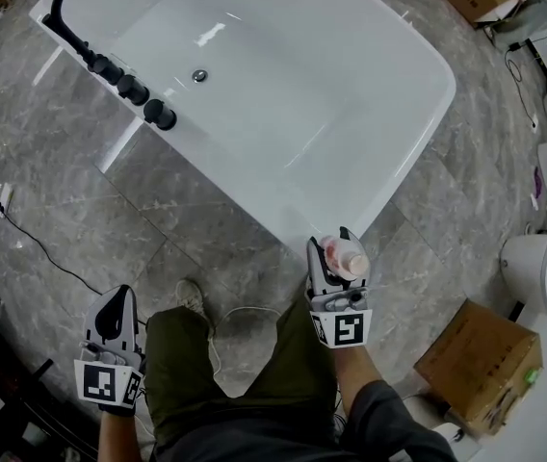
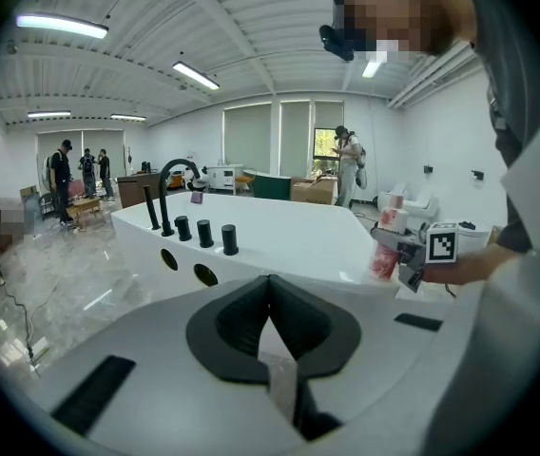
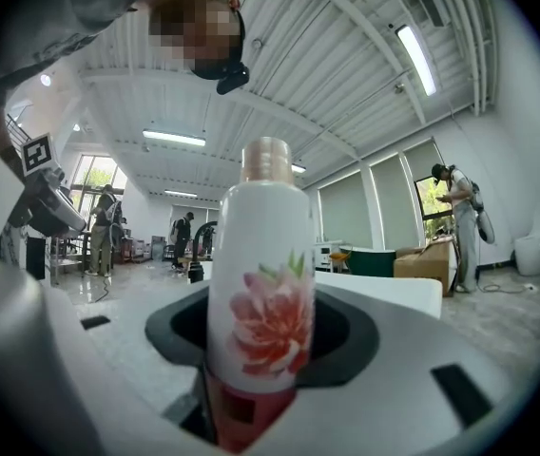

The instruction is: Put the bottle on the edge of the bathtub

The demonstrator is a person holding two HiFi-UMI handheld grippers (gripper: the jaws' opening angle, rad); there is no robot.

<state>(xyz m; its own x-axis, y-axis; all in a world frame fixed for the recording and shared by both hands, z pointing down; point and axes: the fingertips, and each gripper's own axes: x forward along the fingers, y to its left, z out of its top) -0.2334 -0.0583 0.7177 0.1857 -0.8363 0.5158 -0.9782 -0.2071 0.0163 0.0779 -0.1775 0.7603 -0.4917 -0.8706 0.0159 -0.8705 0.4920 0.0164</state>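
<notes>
Your right gripper [image 1: 332, 242] grips the bottle [image 1: 346, 258] upright between its jaws (white, pink flower, red base), just beside the bathtub's [image 1: 254, 212] near right corner; whether it touches the rim is unclear. Your left gripper [image 1: 113, 308] hangs well apart, jaws together, empty.

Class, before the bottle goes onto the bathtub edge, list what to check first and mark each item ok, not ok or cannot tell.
1. Grip: right claw holds the bottle upright: ok.
2. Placement: bottle resting on the bathtub rim: not ok, it is held just outside the near corner.
3. Landing spot: rim by that corner bare: ok.
4. Spare hand: left claw shut, empty, away from the tub: ok.
5. Obstacles: faucet knobs far along the rim: ok.
</notes>
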